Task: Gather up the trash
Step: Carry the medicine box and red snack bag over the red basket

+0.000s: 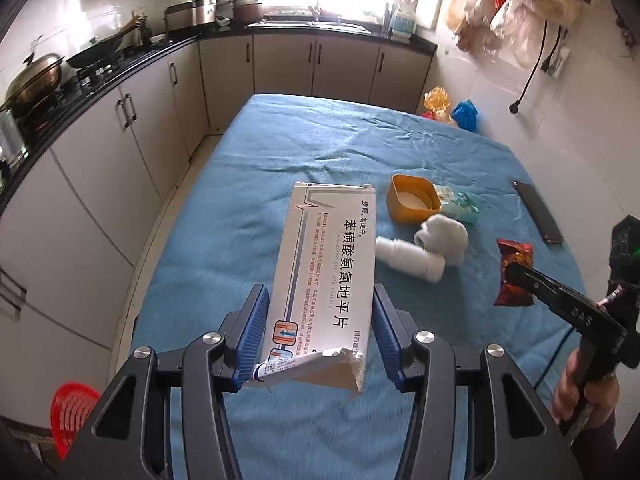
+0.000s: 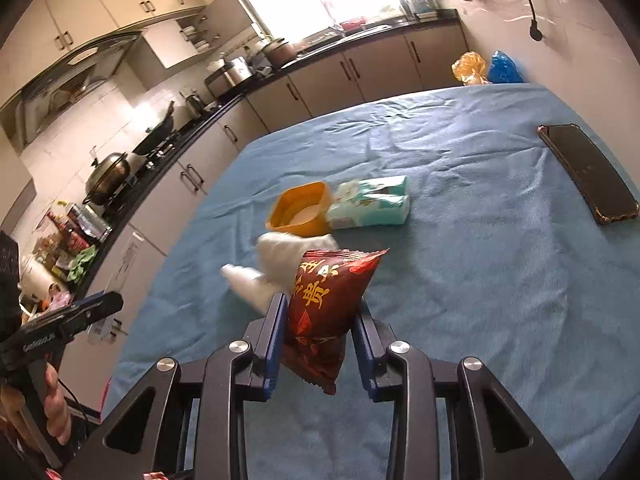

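A kitchen table under a blue cloth (image 1: 320, 152) fills both wrist views. In the left wrist view, the left gripper (image 1: 320, 320) is clamped on a white medicine box (image 1: 324, 256) printed with Chinese characters; both blue pads press its long sides, its torn flap hangs at lower centre of the frame, and the box is lifted clear of the cloth.

At the right edge of that view, the right gripper (image 1: 516, 276) holds a red snack packet (image 1: 514, 268) above the table, a person's hand (image 1: 576, 392) wrapped around its handle. The right wrist view shows the same grip close up: the right gripper (image 2: 320, 320) is closed on the red snack packet (image 2: 328, 300), its pads pinching the packet's lower half, the crimped end dangling beneath.

Still lying on the cloth at mid-frame are an orange lid (image 1: 412, 200) turned open side up, a pale green tissue pack (image 1: 460, 202) touching it, a crumpled white tissue (image 1: 444, 236) and a white plastic bottle (image 1: 408, 258) on its side, all clustered close together. A black phone (image 2: 588, 172) rests well apart from them at the right of the right wrist view.

In the lower left corner of the left wrist view, a red plastic basket (image 1: 74, 412) sits below the table edge. Orange and blue plastic bags (image 1: 452, 110) sit beyond the table's far end, near the cabinets. A lidded wok (image 1: 36, 76) stands on the stove at upper left.
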A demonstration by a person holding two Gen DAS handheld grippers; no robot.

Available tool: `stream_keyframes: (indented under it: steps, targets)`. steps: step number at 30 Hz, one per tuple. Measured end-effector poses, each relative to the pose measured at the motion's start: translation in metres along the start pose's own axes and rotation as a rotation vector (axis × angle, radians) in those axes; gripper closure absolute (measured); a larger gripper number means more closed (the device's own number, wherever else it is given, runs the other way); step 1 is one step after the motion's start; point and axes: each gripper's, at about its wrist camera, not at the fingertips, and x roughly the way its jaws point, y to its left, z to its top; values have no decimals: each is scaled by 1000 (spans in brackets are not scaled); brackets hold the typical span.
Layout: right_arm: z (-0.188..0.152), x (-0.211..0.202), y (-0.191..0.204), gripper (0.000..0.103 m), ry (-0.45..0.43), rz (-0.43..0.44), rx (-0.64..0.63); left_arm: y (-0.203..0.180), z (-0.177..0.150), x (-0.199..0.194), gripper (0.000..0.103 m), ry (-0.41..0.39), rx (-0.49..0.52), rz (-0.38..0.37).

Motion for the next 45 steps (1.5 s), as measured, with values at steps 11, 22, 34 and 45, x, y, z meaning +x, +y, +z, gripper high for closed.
stream_keyframes:
  steps: [11,22,34,45]
  targets:
    - [-28,-13,58,69,22,92,-97,57,-73,-78,53,-99,-101,92]
    - [-56,16,131,69,106,176,-217,138,-140,-112,53,-121,-290,231]
    - [-92,66,238,69,224,294,-381,220,-206,-109,53,-71,-496,333]
    - [-140,115,331,69,350,385,-512,263,-230,-93,53,-25,-557,389]
